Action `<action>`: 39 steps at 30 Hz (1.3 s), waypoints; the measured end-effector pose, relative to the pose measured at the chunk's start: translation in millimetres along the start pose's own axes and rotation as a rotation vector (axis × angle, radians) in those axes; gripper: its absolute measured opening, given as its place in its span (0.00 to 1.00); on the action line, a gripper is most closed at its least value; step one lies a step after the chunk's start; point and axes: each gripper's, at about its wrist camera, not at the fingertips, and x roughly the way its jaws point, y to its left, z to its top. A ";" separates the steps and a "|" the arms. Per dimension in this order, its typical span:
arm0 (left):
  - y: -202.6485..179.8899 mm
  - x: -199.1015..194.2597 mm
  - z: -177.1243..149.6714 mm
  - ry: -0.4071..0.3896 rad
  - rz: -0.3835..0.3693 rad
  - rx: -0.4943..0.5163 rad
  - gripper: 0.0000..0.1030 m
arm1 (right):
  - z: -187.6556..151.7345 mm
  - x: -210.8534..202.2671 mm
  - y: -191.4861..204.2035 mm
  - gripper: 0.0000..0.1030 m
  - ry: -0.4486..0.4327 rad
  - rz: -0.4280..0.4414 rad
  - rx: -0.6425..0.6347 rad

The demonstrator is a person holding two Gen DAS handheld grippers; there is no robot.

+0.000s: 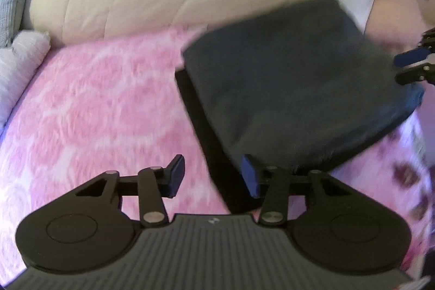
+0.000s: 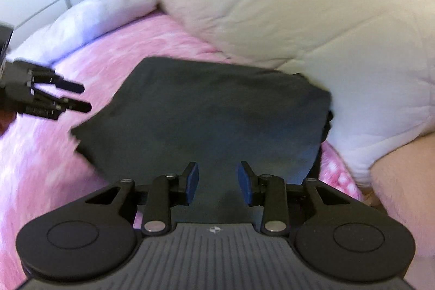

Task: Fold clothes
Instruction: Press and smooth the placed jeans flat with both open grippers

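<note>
A bed covered by a pink fluffy blanket (image 1: 89,99) fills both views, with a big cream quilt (image 2: 285,18) bundled along its far side. On the blanket lies the dark garment (image 2: 217,110), folded into a rough rectangle; its far right corner touches the quilt and a darker lower layer sticks out along one long side.

The left gripper (image 1: 213,175) hangs over the pink blanket just beside the garment's near corner, jaws spread with nothing between them — one blue pad sits close to the cloth edge, though blur hides whether it touches. The right gripper (image 2: 218,182) is above the garment's near edge, jaws likewise spread and pinching nothing; dark cloth shows through the gap below.

The fold looks mostly made, in my judgement. The risk from here is the loose stack — a pad that catches only the top layer would drag it off the one beneath and undo the fold. The corner against the quilt could also snag if the bundle is slid that way, and both views are smeared, so aim may be off.
</note>
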 end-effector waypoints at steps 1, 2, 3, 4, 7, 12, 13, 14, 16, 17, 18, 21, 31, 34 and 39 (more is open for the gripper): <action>-2.0 13.0 -6.2 0.035 0.004 0.013 0.36 | -8.4 3.7 5.2 0.35 0.025 -0.012 -0.030; -4.4 24.1 -11.4 0.056 0.004 0.034 0.37 | -17.9 8.6 7.9 0.35 0.043 -0.027 -0.053; -6.3 32.5 -15.2 0.062 -0.001 0.050 0.37 | -28.2 14.6 8.7 0.35 0.057 -0.045 -0.071; -6.6 35.6 -16.0 0.058 -0.002 0.054 0.37 | -34.8 20.2 10.3 0.35 0.057 -0.058 -0.093; 0.7 15.3 -12.9 0.011 0.045 0.013 0.37 | -28.5 14.9 16.8 0.35 0.061 -0.097 -0.100; 15.2 -44.1 -14.2 -0.113 0.064 -0.096 0.34 | -18.5 -15.2 24.4 0.35 0.019 -0.120 0.004; 16.2 -52.6 -12.3 -0.152 0.026 -0.128 0.34 | -18.2 -16.7 27.3 0.35 0.017 -0.118 0.013; 14.1 -55.2 -9.7 -0.175 -0.017 -0.138 0.35 | -17.8 -15.7 29.9 0.35 0.016 -0.114 0.022; 3.1 -45.7 -4.3 -0.174 -0.080 -0.100 0.35 | -16.9 -6.0 34.5 0.35 0.023 -0.110 0.032; -4.8 -32.4 -3.9 -0.143 -0.094 -0.060 0.37 | -17.4 1.6 35.0 0.35 0.033 -0.110 0.045; -11.3 -18.0 -4.6 -0.107 -0.101 -0.025 0.40 | -18.8 10.8 34.2 0.35 0.049 -0.109 0.067; -6.8 11.1 -11.1 -0.057 -0.099 -0.051 0.60 | -24.4 28.8 33.7 0.35 0.080 -0.120 0.070; -7.1 -5.9 -1.3 -0.054 -0.125 0.027 0.40 | -35.7 14.5 29.7 0.35 0.129 -0.160 0.035; -0.2 -21.6 14.7 -0.107 -0.117 -0.009 0.40 | -19.9 0.9 26.6 0.35 0.077 -0.154 0.059; 11.1 -2.9 71.1 -0.156 -0.074 -0.008 0.40 | 21.2 2.6 -3.7 0.35 -0.010 -0.164 0.107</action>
